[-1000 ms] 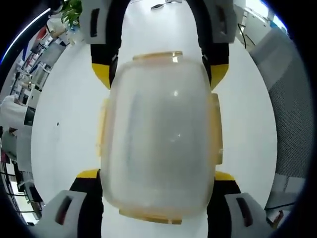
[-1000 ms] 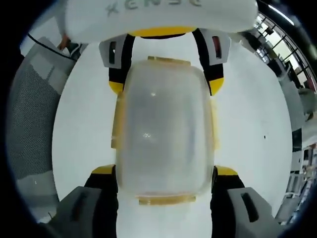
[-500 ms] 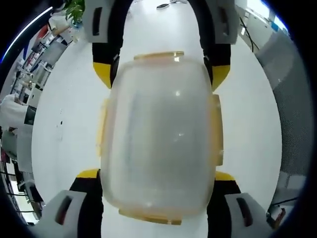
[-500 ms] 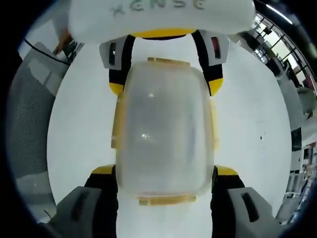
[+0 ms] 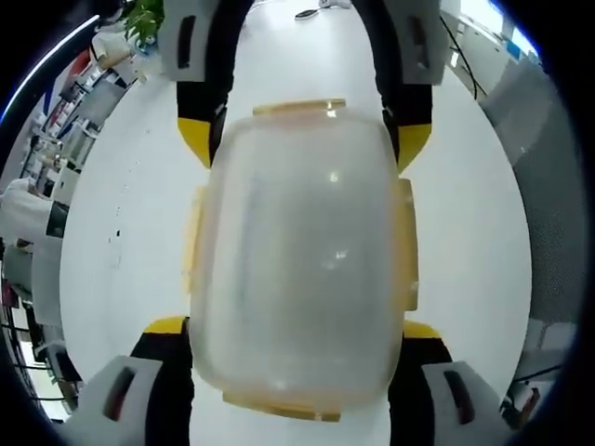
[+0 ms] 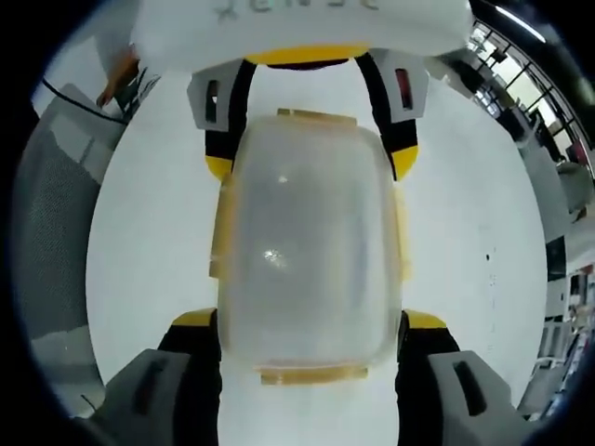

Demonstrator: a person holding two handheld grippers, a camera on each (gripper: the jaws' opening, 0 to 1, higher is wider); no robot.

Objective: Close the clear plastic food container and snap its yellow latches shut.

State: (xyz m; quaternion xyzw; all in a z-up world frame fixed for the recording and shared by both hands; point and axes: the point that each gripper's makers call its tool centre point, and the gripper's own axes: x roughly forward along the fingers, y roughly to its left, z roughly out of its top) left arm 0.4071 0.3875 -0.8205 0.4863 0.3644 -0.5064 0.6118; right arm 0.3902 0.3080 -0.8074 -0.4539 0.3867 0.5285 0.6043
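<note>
1. The left gripper (image 5: 297, 353) has its jaws spread wide, one to each side of the near end of the clear plastic food container (image 5: 299, 260). The yellow-tipped jaws sit against or just beside its long walls; whether they press is hard to tell.
2. The right gripper (image 6: 309, 348) stands the same way at the container's opposite end, jaws apart and flanking the walls. In the right gripper view the left gripper's yellow tips bracket the far end, so the two tools face each other across the box.
3. The container rests on a white table (image 5: 121, 232), its frosted lid (image 6: 307, 242) seated squarely on the base.
4. Yellow latches (image 5: 405, 243) show along both long sides and at both short ends. They appear to lie close to the walls, but the pictures do not settle whether each has snapped home.
5. By these views the closing looks done. What may be left is pressing any loose latch down and checking all four.
6. Office desks and a green plant (image 5: 139, 19) lie beyond the table's edge.
</note>
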